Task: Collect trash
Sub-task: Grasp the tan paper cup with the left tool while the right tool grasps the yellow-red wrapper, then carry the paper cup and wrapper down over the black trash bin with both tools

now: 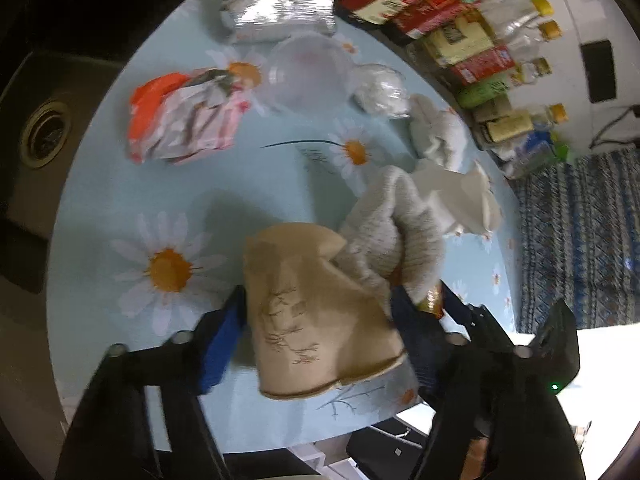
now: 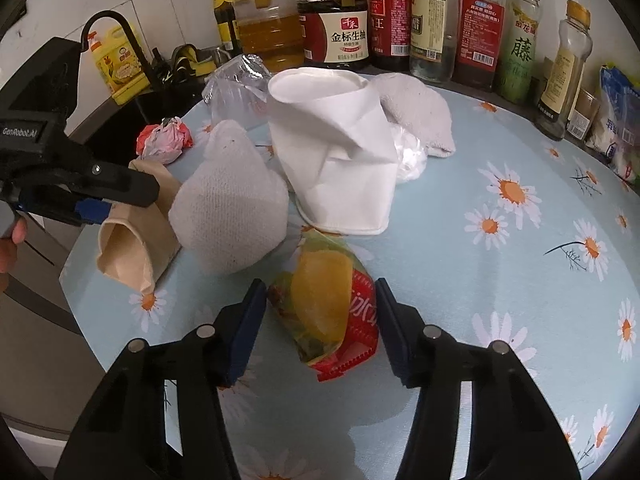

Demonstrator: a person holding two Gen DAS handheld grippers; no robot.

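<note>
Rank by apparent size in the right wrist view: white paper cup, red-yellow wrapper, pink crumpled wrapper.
1. white paper cup
2. red-yellow wrapper, though being nearest the camera enlarges it
3. pink crumpled wrapper, also farthest away

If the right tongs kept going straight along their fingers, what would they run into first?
The yellow-and-red snack wrapper, already lying between the right tongs. Beyond it stands the crushed white paper cup, though depth is hard to judge.

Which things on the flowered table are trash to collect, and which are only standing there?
Trash for the job:
- brown paper cup, between the left tool's pads
- yellow-red wrapper, between the right tool's pads
- crushed white paper cup
- crumpled pink wrapper
- crushed clear plastic cup

Just standing about:
- sauce and oil bottles
- sink
</note>
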